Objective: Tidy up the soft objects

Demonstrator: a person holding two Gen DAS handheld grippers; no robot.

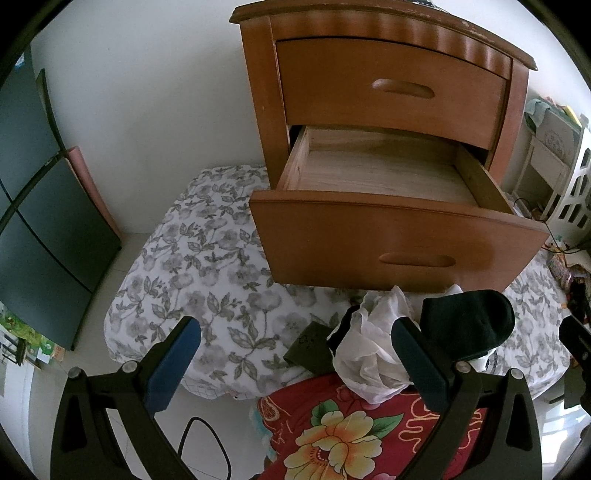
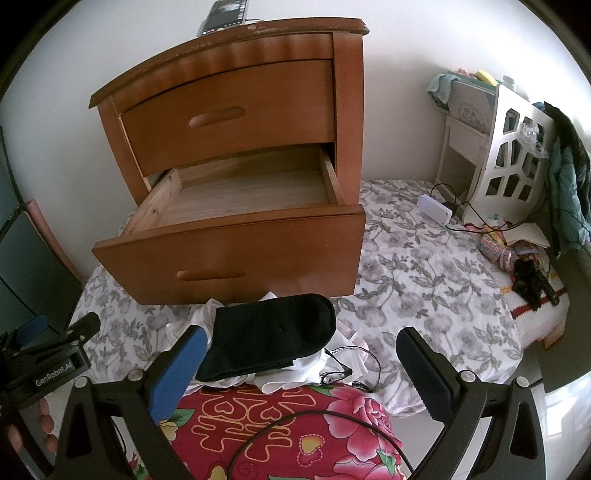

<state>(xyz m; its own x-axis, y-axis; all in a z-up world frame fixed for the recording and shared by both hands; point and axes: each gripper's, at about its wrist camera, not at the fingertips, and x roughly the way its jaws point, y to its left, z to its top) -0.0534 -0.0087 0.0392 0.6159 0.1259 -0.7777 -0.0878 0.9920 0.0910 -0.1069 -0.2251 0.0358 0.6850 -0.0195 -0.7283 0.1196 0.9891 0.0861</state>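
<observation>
Two grippers hang over a bed spread with a grey floral sheet, and both have their jaws wide apart with nothing between them. From the left gripper, the blue pad on one finger sits over the sheet while the dark finger on the other side crosses in front of a small heap of clothes. From the right gripper, the heap lies straight ahead, just past the fingertips.

On top of that heap lies a black sock, flat, with its toe pointing right. Under it is crumpled white fabric, and beside that a dark green folded piece rests on the sheet. The whole pile sits at the near edge of the bed, touching a red flowered quilt closer in.

Right behind the pile stands a wooden nightstand. Its upper drawer is closed; the lower drawer is pulled well out, and its bare wooden bottom shows. A phone lies on the nightstand top. Over to the right, a white cut-out rack and a white power bank with cables sit on the bed.
</observation>
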